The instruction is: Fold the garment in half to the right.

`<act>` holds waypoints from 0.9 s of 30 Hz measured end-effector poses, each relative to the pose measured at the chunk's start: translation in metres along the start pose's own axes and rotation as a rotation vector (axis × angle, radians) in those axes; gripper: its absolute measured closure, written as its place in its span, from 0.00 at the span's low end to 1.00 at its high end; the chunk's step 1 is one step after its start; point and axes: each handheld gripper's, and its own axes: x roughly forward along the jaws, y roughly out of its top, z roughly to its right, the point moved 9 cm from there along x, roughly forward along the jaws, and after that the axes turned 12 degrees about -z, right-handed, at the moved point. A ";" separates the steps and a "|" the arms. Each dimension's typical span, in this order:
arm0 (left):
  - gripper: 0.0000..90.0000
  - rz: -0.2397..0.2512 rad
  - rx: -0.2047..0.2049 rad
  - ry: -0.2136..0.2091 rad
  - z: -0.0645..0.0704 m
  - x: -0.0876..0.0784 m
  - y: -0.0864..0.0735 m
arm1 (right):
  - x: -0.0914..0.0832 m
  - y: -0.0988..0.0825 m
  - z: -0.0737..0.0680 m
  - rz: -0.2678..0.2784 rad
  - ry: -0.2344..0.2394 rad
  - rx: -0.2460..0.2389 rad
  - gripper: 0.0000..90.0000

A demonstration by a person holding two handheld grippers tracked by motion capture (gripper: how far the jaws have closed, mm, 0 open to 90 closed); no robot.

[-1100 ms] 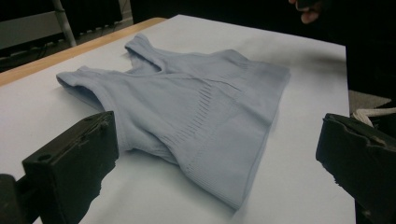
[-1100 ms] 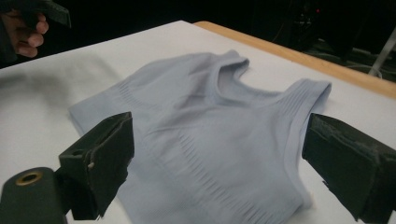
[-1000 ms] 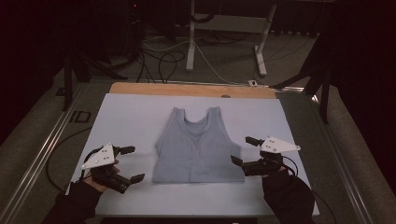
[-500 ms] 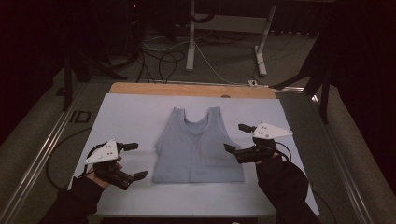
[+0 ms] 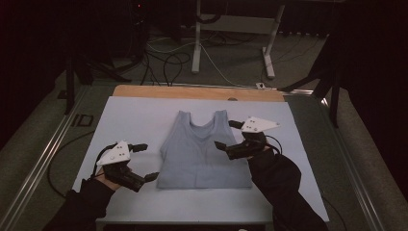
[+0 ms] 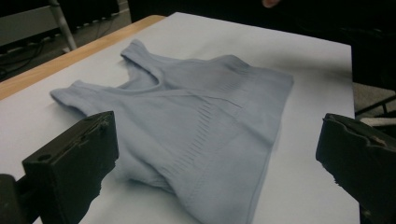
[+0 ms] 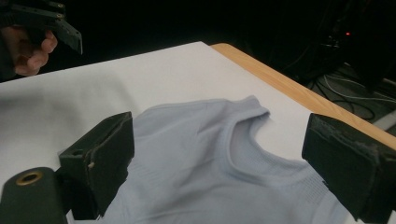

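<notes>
A pale blue tank top point(image 5: 202, 149) lies flat in the middle of the white table cover point(image 5: 134, 115), neckline toward the far wooden edge. The left gripper point(image 5: 144, 161) sits just off its lower left corner, jaws spread wide and empty. The right gripper point(image 5: 226, 134) hovers over the top's right side, jaws likewise spread and holding nothing.

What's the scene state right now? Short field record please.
garment: pale blue tank top, flat, neck away from the person
surface: white sheet on the table
left hand-held gripper: open, beside the top's left edge, not touching
right hand-held gripper: open, over the top's right side
grasp: none yet
</notes>
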 end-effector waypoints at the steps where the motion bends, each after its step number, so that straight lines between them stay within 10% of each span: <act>1: 0.00 -0.001 0.001 0.003 0.000 0.001 0.001 | 0.003 0.002 0.000 0.000 0.004 0.000 0.10; 27: 0.00 -0.139 -0.100 0.050 0.005 0.039 -0.017 | 0.082 0.042 0.003 -0.001 0.078 -0.011 0.10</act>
